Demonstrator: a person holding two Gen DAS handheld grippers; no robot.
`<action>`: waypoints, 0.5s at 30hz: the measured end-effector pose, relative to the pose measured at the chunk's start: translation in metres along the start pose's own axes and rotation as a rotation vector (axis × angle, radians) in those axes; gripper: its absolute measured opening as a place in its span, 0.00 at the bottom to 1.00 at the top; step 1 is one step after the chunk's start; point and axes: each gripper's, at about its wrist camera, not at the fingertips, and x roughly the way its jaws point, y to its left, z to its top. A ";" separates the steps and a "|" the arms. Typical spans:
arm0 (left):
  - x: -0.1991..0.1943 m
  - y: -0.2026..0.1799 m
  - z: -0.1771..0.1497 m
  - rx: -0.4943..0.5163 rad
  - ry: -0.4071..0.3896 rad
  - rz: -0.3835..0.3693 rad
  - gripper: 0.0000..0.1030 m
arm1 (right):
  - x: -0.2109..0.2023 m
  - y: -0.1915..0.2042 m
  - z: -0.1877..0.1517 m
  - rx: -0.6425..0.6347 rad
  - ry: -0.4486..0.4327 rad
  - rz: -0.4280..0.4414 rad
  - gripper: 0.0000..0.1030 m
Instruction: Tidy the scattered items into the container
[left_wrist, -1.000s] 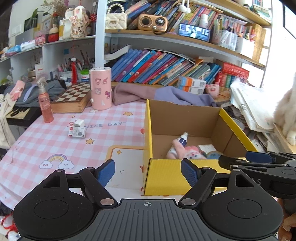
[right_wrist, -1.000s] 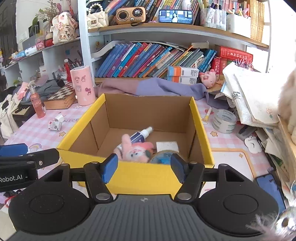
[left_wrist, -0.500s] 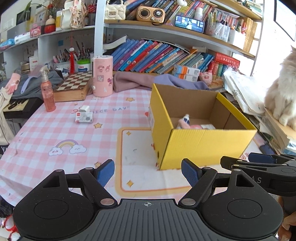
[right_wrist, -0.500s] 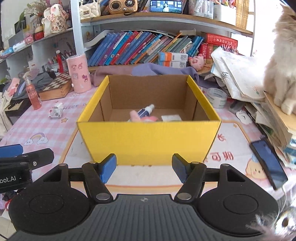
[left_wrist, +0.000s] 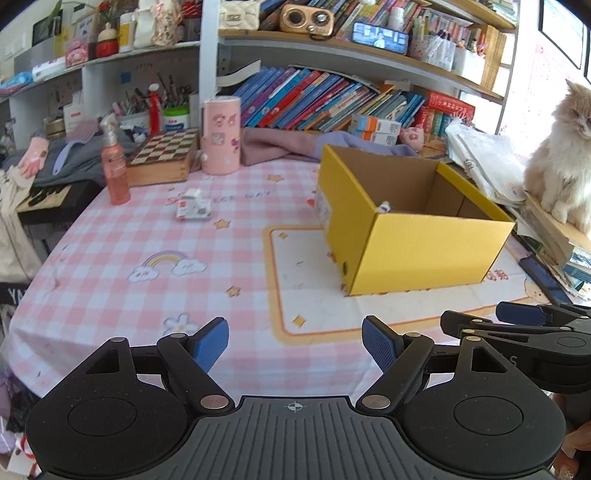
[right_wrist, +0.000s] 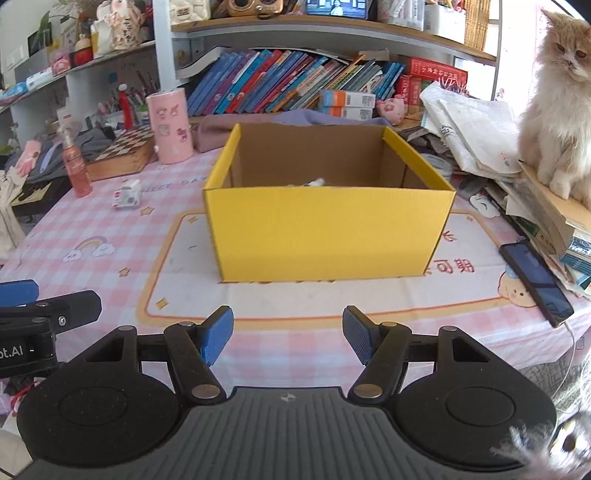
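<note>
A yellow cardboard box (left_wrist: 424, 251) (right_wrist: 328, 232) stands on the pink checked tablecloth. Only a white bottle tip (right_wrist: 316, 181) shows over its front wall; the rest of its contents are hidden. A small white and red item (left_wrist: 192, 208) (right_wrist: 126, 194) lies on the cloth to the left of the box. My left gripper (left_wrist: 295, 345) is open and empty, low near the table's front edge. My right gripper (right_wrist: 288, 334) is open and empty, in front of the box and well back from it. Each gripper shows at the edge of the other's view.
A pink spray bottle (left_wrist: 115, 166), a chessboard box (left_wrist: 162, 157) and a pink cylinder (left_wrist: 221, 134) stand at the back left. A phone (right_wrist: 535, 280) lies right of the box. A cat (right_wrist: 557, 110) sits on stacked papers at the right. Bookshelves fill the back.
Both grippers have pulled back from the box toward the table's front edge and dropped lower. The box now looks smaller and its contents are hidden behind its front wall. Both stay open.
</note>
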 end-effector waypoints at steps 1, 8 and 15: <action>-0.001 0.004 -0.002 -0.006 0.006 0.005 0.79 | -0.001 0.004 -0.001 -0.004 0.001 0.003 0.62; -0.010 0.032 -0.012 -0.047 0.016 0.034 0.79 | -0.004 0.034 -0.005 -0.044 0.018 0.044 0.62; -0.022 0.058 -0.018 -0.075 0.005 0.061 0.79 | -0.008 0.065 -0.007 -0.080 0.015 0.079 0.62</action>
